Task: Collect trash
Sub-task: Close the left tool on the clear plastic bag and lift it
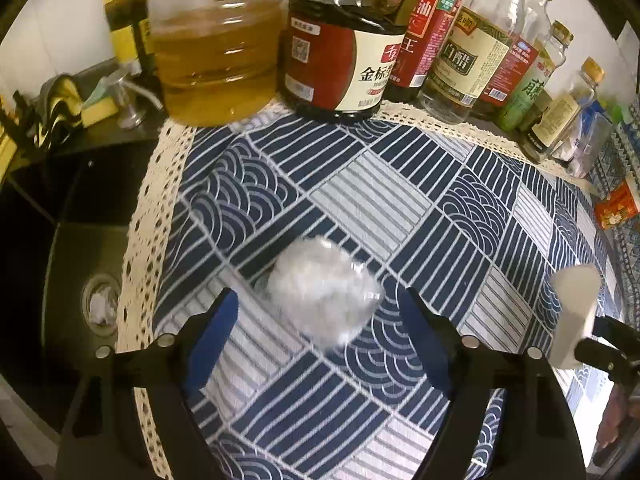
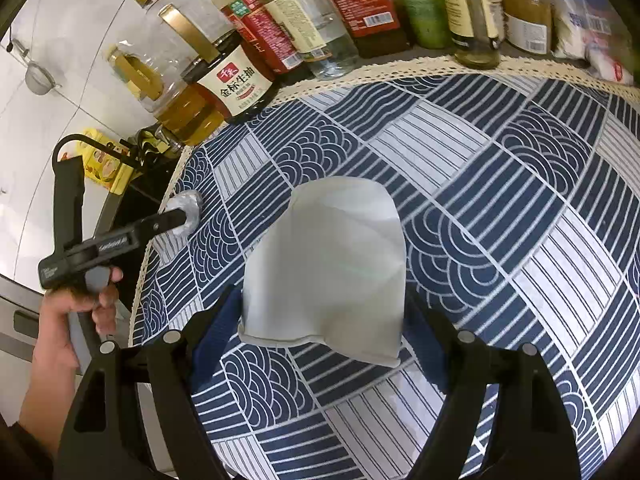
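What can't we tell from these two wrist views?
- Left wrist: the crumpled wad between the left gripper fingers is motion-blurred; contact with the pads is unclear, and so is its material.
- Right wrist: the pale bag sits between the right gripper fingers; its contents are hidden by its own wall.
- Both views: bottle tops are cut off by the frame edge.
- Left wrist: debris in the sink drain is too dark.

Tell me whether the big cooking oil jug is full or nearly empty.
Partly full: in the cooking oil jug, golden oil fills only the lower body; the upper part is clear.
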`<act>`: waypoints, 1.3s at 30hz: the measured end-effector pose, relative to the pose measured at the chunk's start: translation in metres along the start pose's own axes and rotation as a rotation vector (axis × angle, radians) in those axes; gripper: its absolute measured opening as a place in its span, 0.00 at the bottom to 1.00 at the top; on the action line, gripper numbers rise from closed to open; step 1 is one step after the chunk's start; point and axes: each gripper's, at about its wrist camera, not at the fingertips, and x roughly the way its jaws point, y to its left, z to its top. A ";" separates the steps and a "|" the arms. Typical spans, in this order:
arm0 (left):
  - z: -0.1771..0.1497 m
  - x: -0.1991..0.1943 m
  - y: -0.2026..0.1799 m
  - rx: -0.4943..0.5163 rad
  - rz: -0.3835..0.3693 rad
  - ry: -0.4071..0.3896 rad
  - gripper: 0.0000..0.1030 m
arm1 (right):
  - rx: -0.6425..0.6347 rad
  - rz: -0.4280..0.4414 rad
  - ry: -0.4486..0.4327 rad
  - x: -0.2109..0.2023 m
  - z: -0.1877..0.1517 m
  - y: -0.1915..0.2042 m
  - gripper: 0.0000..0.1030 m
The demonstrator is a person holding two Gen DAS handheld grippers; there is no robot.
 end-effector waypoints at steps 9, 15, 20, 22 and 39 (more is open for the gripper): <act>0.006 0.016 -0.001 0.012 -0.006 0.022 0.56 | 0.027 -0.017 -0.012 -0.010 -0.007 -0.009 0.77; 0.002 0.007 0.001 0.003 -0.012 0.007 0.55 | 0.022 -0.019 -0.013 -0.014 -0.010 -0.005 0.77; -0.006 -0.006 -0.002 0.015 -0.023 -0.002 0.55 | 0.009 -0.017 -0.019 -0.017 -0.014 0.004 0.77; -0.011 -0.011 -0.003 0.010 -0.020 -0.009 0.55 | 0.004 -0.014 -0.026 -0.020 -0.016 0.008 0.77; -0.067 -0.058 -0.002 0.018 -0.083 -0.040 0.55 | -0.041 -0.020 -0.079 -0.046 -0.050 0.048 0.77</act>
